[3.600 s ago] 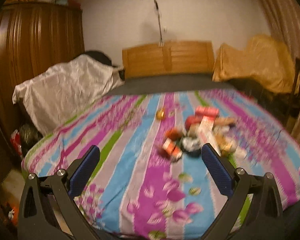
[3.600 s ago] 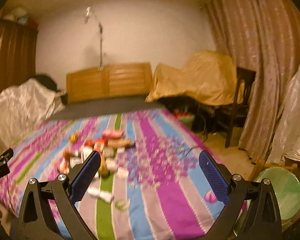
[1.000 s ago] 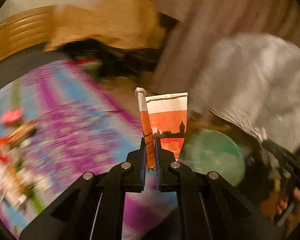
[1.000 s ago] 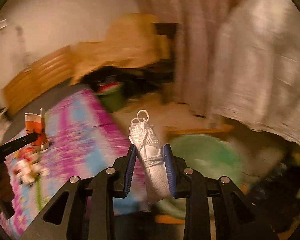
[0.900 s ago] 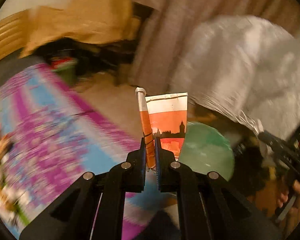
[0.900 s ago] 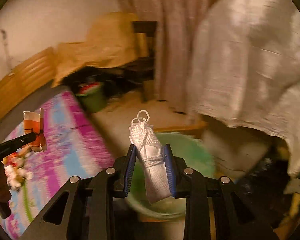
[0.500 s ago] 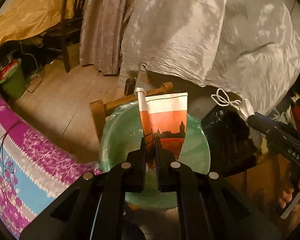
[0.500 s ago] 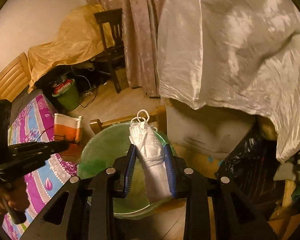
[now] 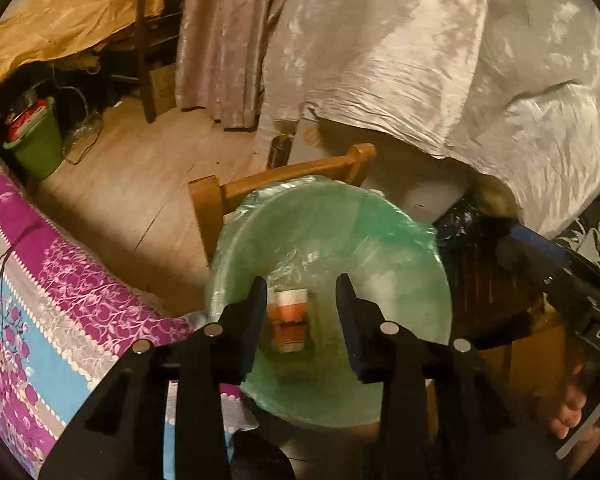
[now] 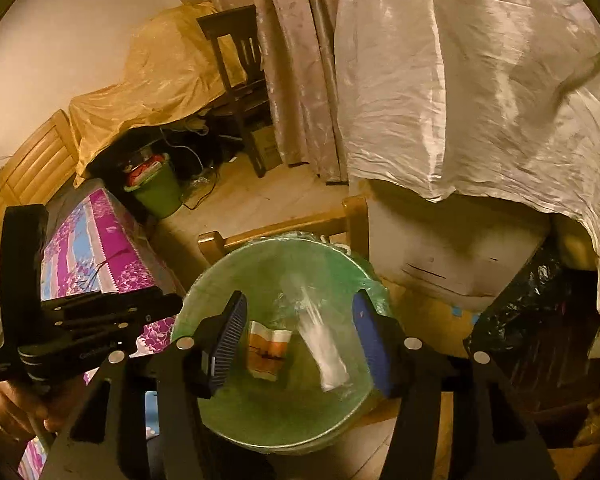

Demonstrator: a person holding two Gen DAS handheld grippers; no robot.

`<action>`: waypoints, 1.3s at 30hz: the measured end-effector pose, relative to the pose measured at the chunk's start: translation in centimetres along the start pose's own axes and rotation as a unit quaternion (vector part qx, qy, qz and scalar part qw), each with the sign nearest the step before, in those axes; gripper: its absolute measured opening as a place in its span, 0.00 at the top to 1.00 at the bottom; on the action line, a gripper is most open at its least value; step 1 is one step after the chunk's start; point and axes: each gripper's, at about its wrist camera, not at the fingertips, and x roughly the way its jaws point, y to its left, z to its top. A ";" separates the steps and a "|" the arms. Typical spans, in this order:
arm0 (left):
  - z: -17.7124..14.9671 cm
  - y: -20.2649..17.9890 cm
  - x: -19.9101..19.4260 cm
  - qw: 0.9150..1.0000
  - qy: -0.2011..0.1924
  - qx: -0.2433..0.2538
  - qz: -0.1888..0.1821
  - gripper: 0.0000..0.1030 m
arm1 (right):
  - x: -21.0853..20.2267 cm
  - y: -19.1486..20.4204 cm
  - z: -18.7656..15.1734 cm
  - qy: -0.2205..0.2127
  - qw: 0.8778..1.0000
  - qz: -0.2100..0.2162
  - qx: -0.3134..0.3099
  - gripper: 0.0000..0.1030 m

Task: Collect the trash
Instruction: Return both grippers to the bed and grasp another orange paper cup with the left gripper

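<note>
Two trash pieces: carton [image 10: 267, 349], wad [image 10: 327, 354]

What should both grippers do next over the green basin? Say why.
Probably lift both away. The left gripper and right gripper are opening with nothing between the pads; the orange carton and white wrapper are already in the green basin.

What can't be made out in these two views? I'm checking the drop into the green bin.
- White bundle: motion-blurred in the right wrist view; whether it has landed is unclear.
- Orange carton: print too small; partly behind the left gripper, jaws opening.
- Green bin: its near rim is hidden by the right gripper in the right wrist view, jaws opening.
- Stool under the bin: mostly covered.
</note>
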 end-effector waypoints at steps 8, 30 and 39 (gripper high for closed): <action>-0.6 1.2 -1.8 0.999 -0.030 -0.007 0.030 0.67 | -1.1 0.0 -0.1 -0.025 1.000 0.000 0.004 0.46; -22.0 19.6 -21.7 0.896 -0.192 -0.228 0.328 0.38 | -7.5 24.9 -10.6 -0.267 0.939 0.090 -0.195 0.24; -36.8 28.2 -31.2 0.838 -0.199 -0.352 0.367 0.38 | -5.0 40.3 -18.0 -0.155 0.890 0.264 -0.338 0.24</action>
